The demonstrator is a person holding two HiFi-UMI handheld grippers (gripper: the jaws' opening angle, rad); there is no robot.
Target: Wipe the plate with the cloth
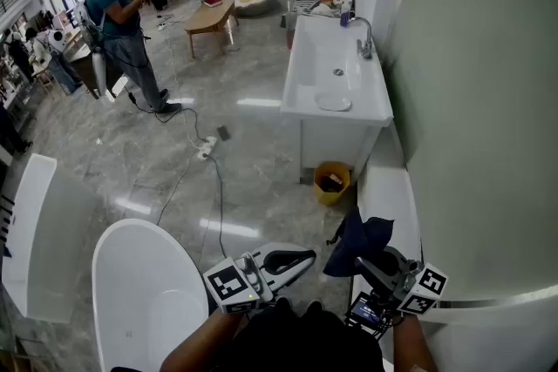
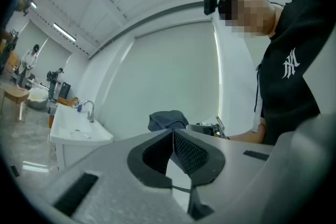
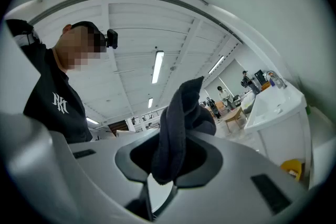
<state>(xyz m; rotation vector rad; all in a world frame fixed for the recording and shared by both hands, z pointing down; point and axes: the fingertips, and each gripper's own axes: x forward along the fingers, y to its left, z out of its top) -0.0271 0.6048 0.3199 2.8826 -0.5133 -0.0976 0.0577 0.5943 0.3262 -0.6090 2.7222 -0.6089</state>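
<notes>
The left tongs [image 2: 172, 136] are pressed together with nothing between them; the right tongs [image 3: 169, 157] clamp a dark cloth [image 3: 181, 118], which sticks up. Well ahead, the plate [image 1: 333, 103] lies on the white sink bench [image 1: 295, 96].

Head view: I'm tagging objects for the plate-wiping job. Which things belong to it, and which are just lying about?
Job:
cloth, clamped in the right hand-held gripper
plate, on the sink

Lying about:
yellow bin
wooden table
bathtub
</notes>
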